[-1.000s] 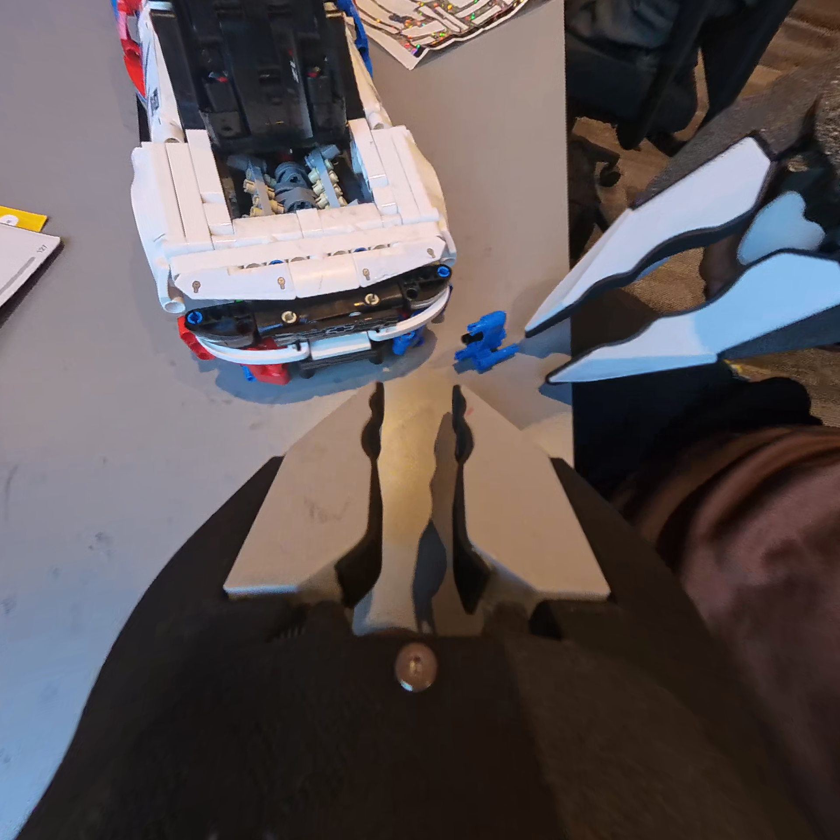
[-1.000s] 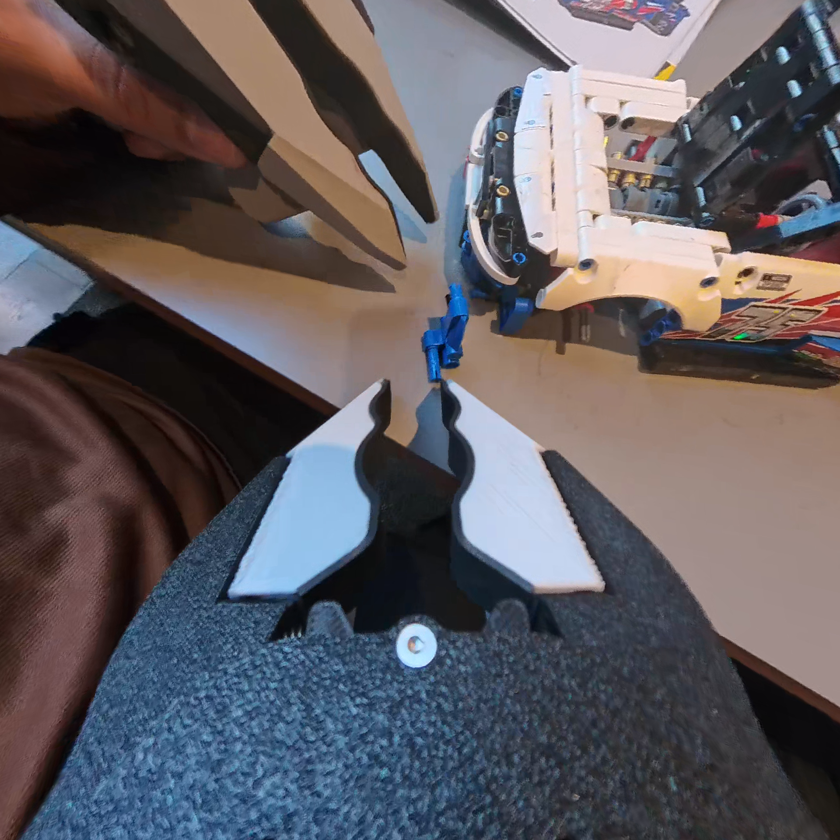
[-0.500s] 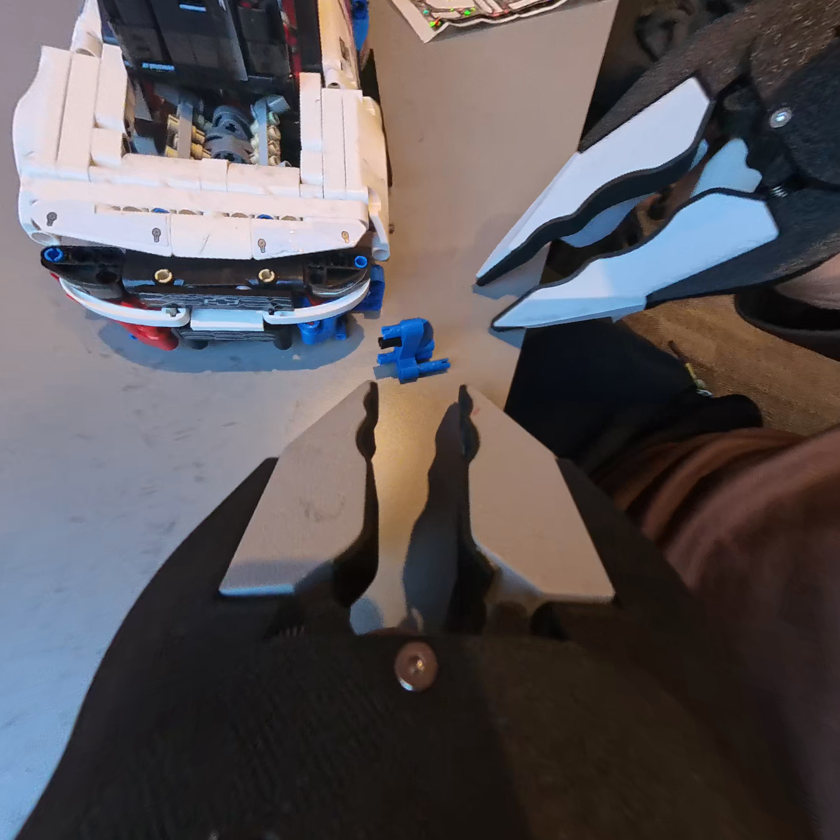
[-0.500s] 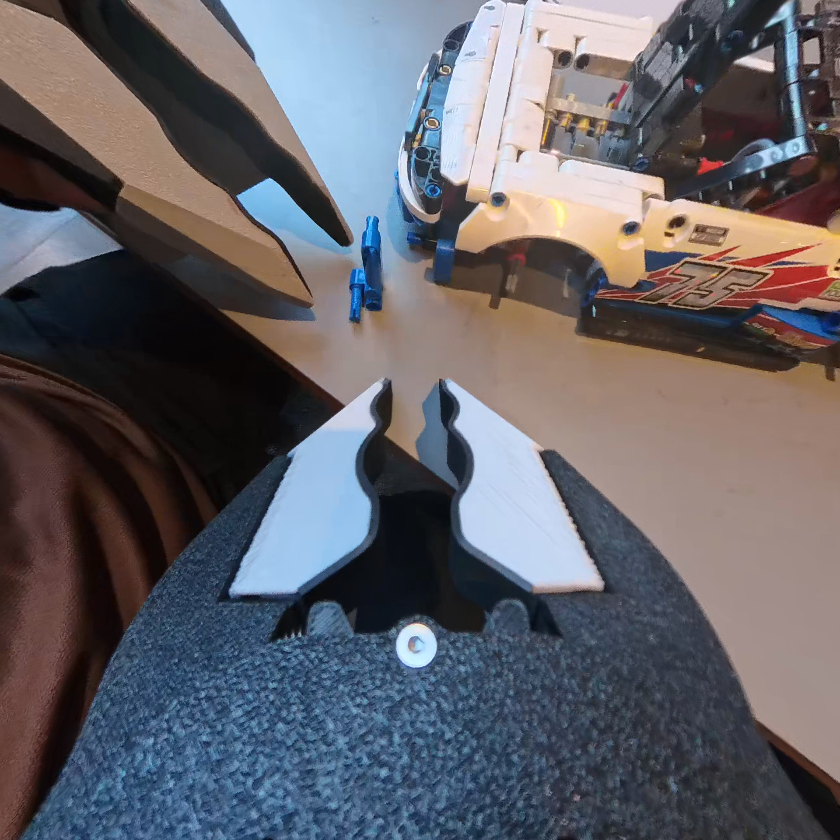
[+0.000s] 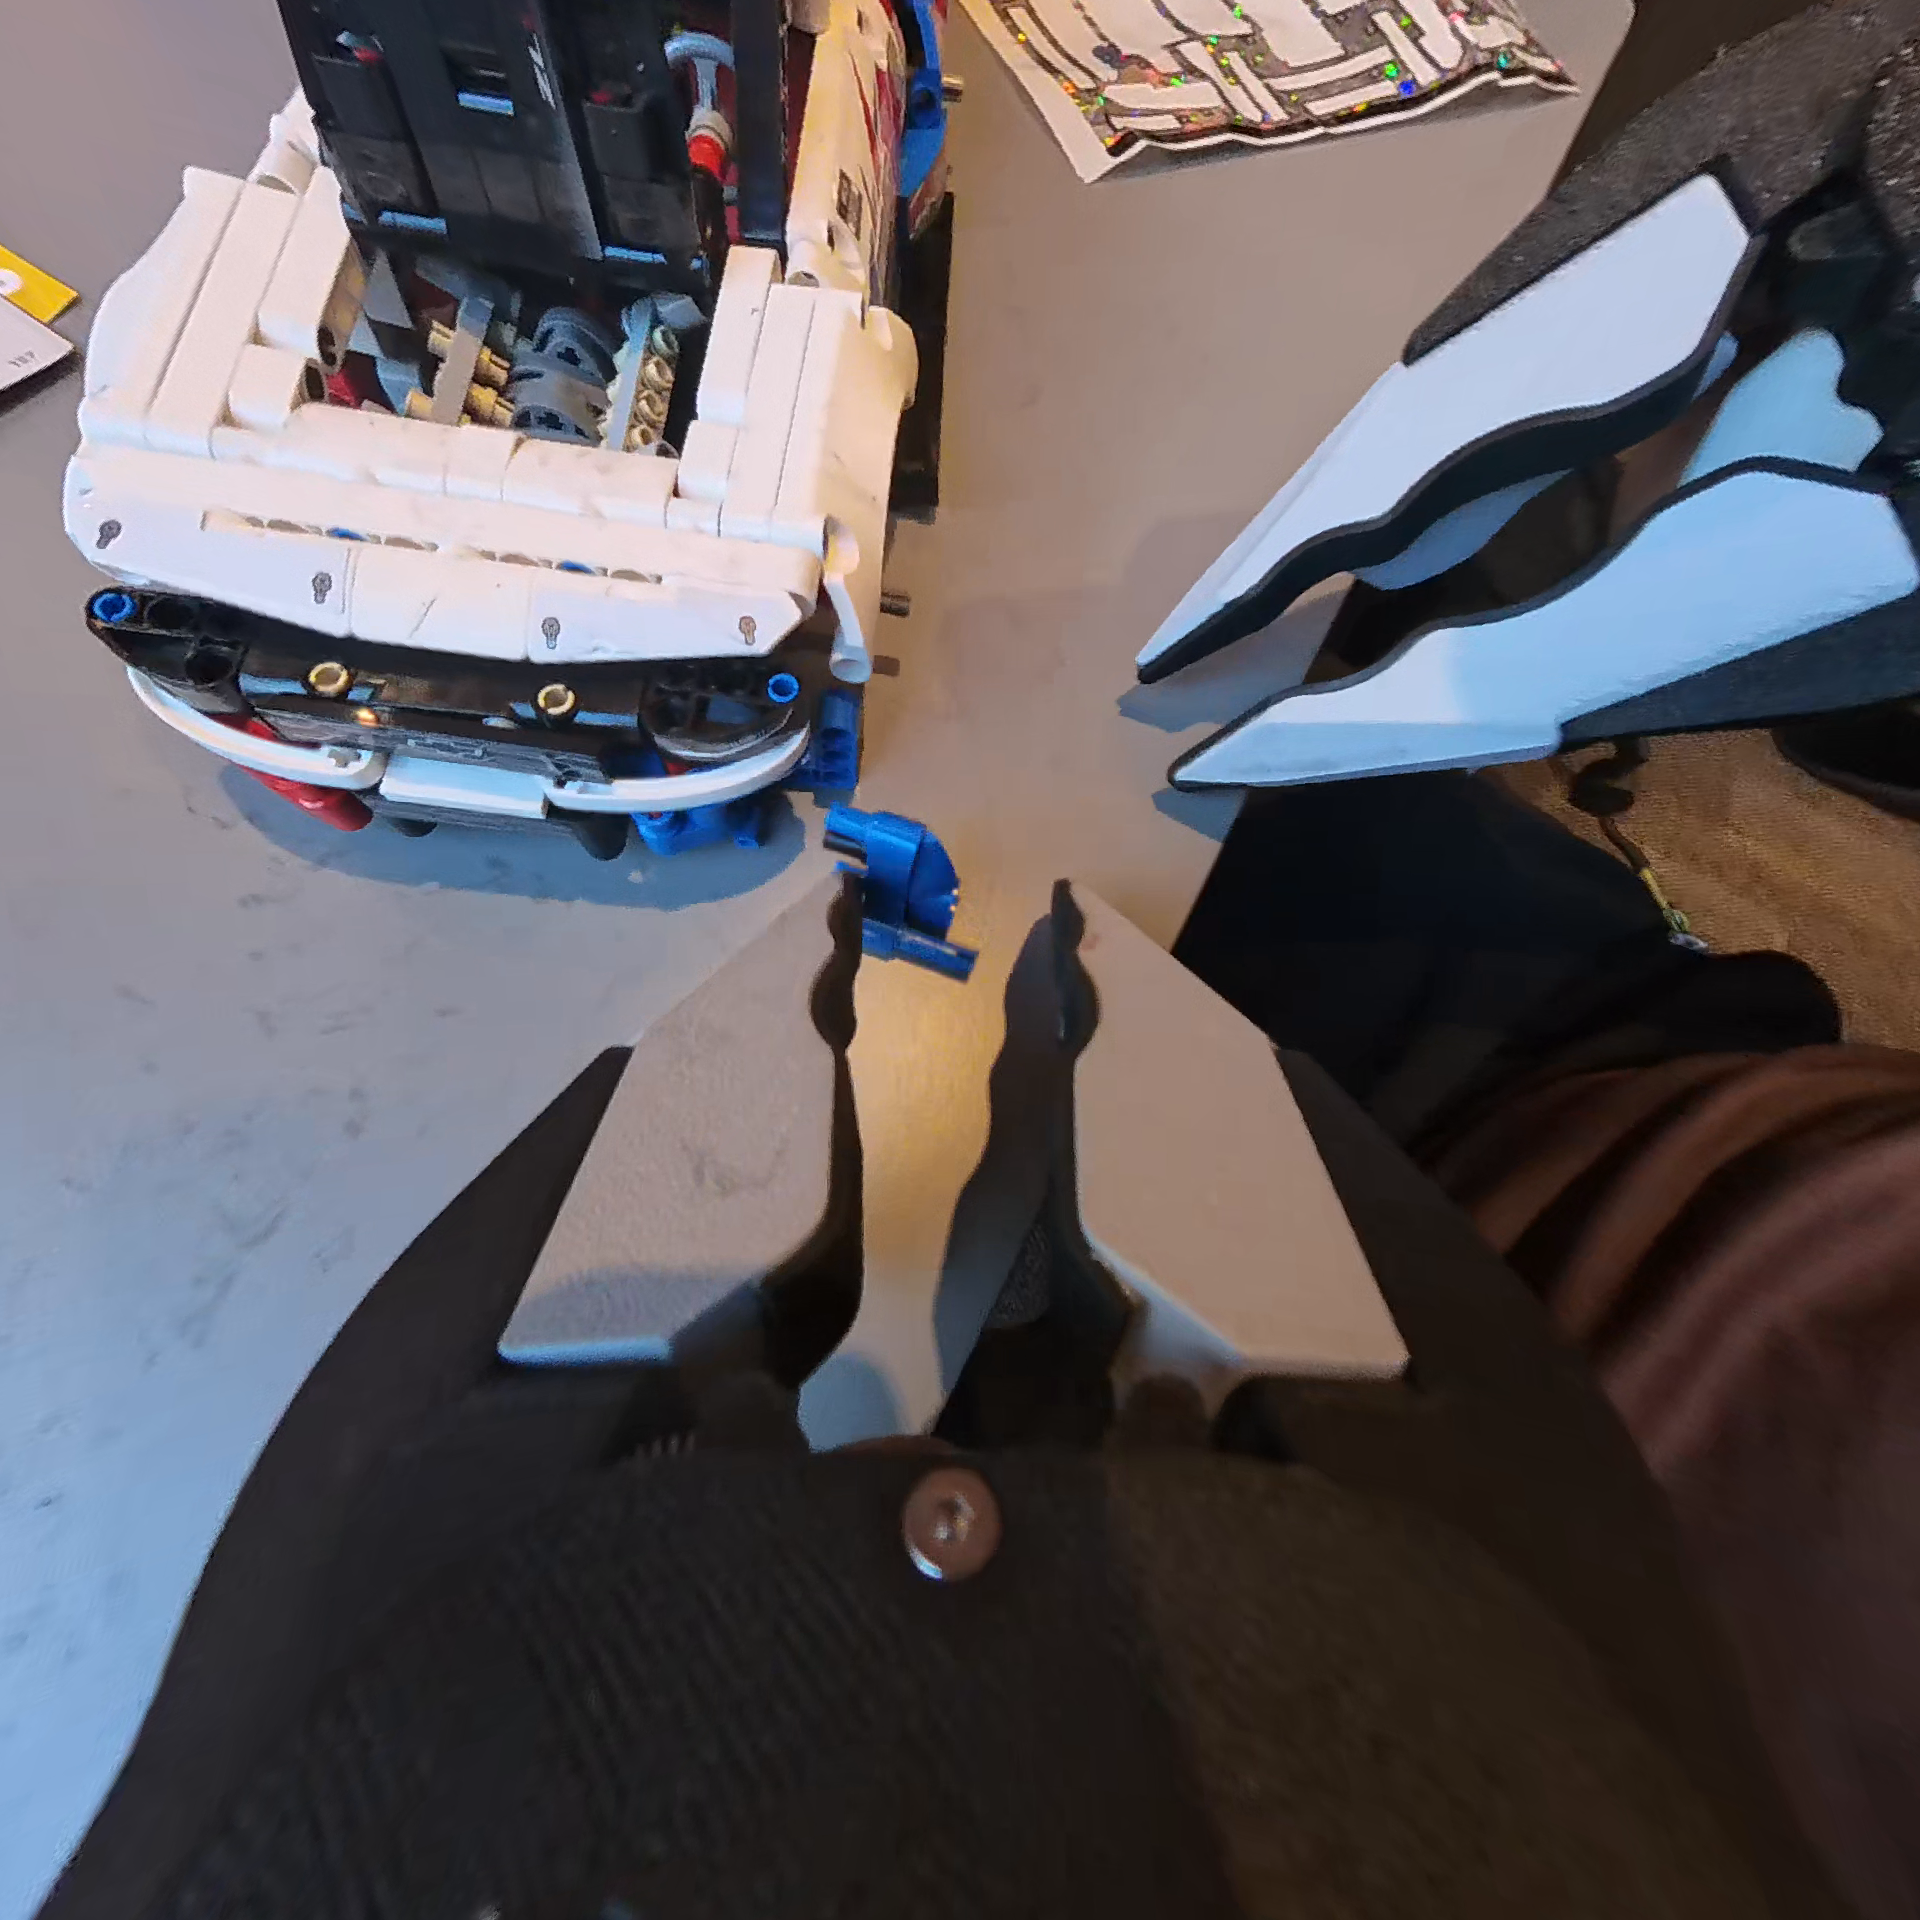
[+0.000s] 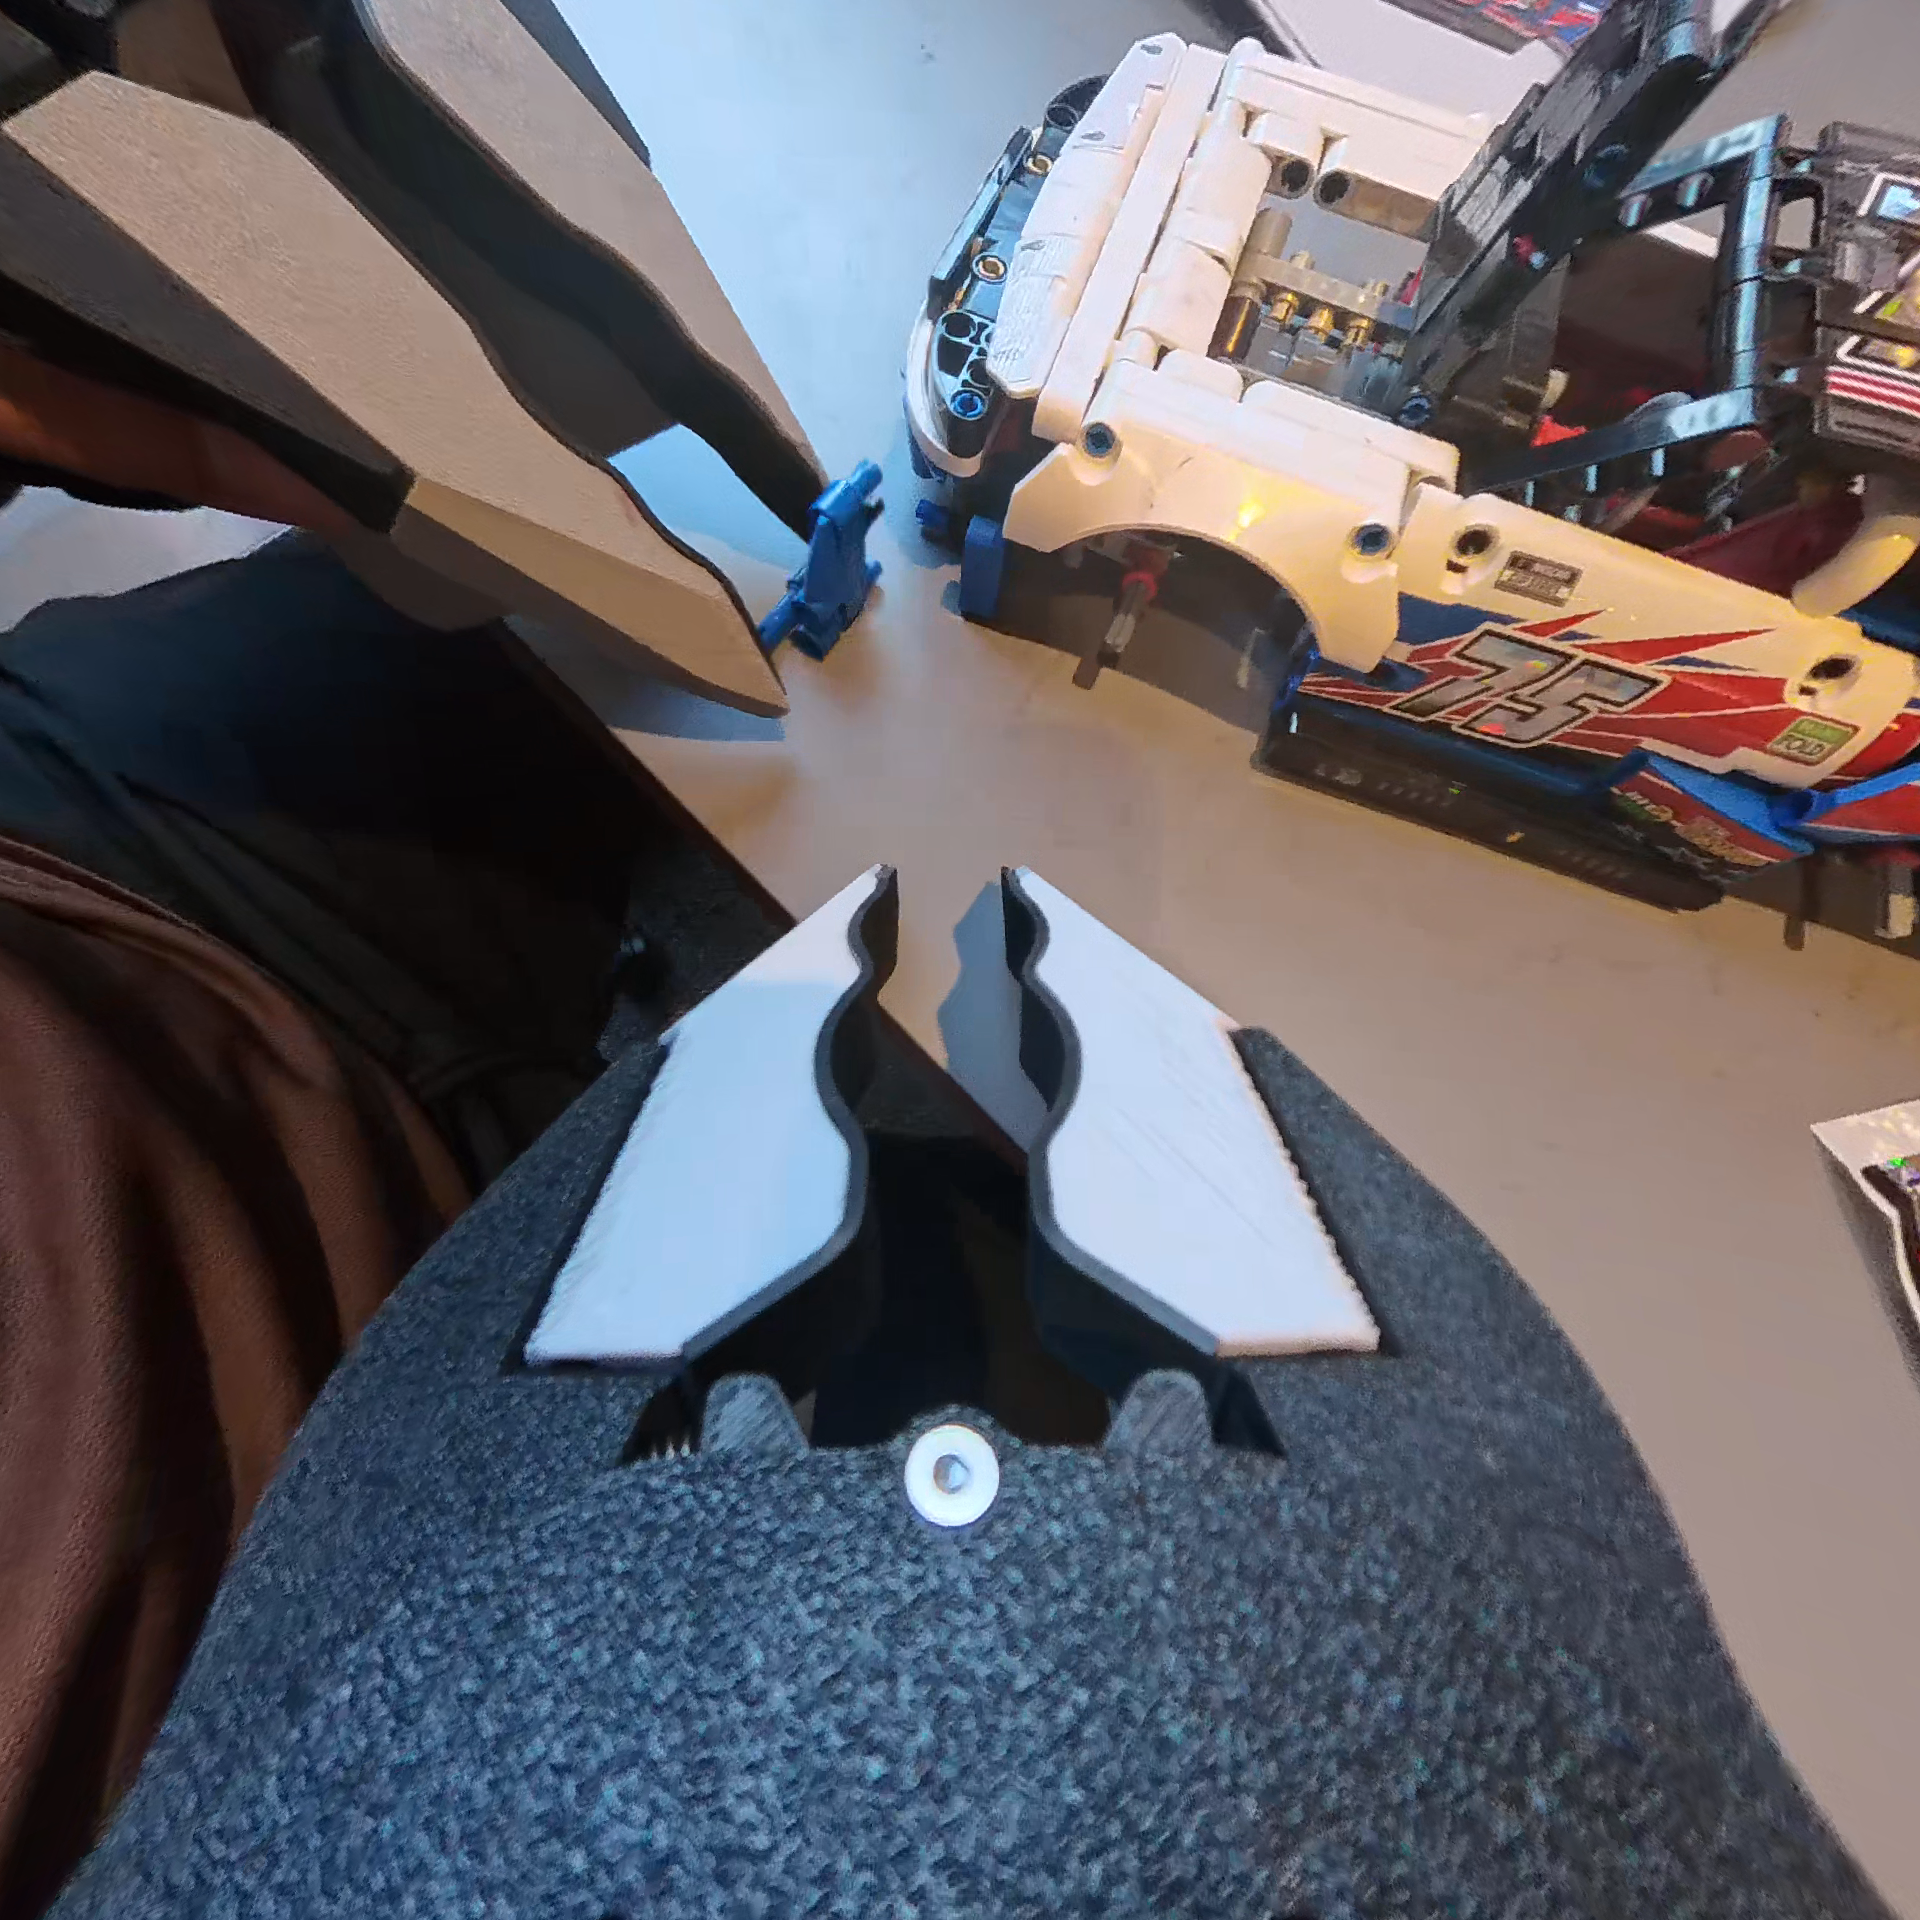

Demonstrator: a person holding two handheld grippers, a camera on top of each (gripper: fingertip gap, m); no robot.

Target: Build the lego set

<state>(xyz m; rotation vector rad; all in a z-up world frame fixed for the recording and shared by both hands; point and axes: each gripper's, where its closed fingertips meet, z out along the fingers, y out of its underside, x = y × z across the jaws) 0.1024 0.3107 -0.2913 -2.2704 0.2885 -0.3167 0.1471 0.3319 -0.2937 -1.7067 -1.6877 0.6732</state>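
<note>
A white, black, red and blue lego race car (image 5: pixel 499 457) stands on the grey table, also in the right wrist view (image 6: pixel 1351 436). A small blue lego piece (image 5: pixel 906 883) lies on the table by the car's front right corner; it also shows in the right wrist view (image 6: pixel 831 566). My left gripper (image 5: pixel 951 894) is open, its fingertips either side of the blue piece, not closed on it. My right gripper (image 6: pixel 940 878) is open and empty, above the table edge to the right; it also shows in the left wrist view (image 5: pixel 1174 717).
A sticker sheet (image 5: pixel 1278 73) lies at the back right of the table. A yellow and grey booklet corner (image 5: pixel 31 322) is at the left. The table edge (image 5: pixel 1195 914) runs close by the blue piece. A person's brown sleeve (image 6: pixel 156 1195) is below it. There is about 6 centimetres between the tips of the two grippers.
My left gripper has moved forward so that its fingertips now flank the blue piece. My right gripper has drawn back from the piece and to the right.
</note>
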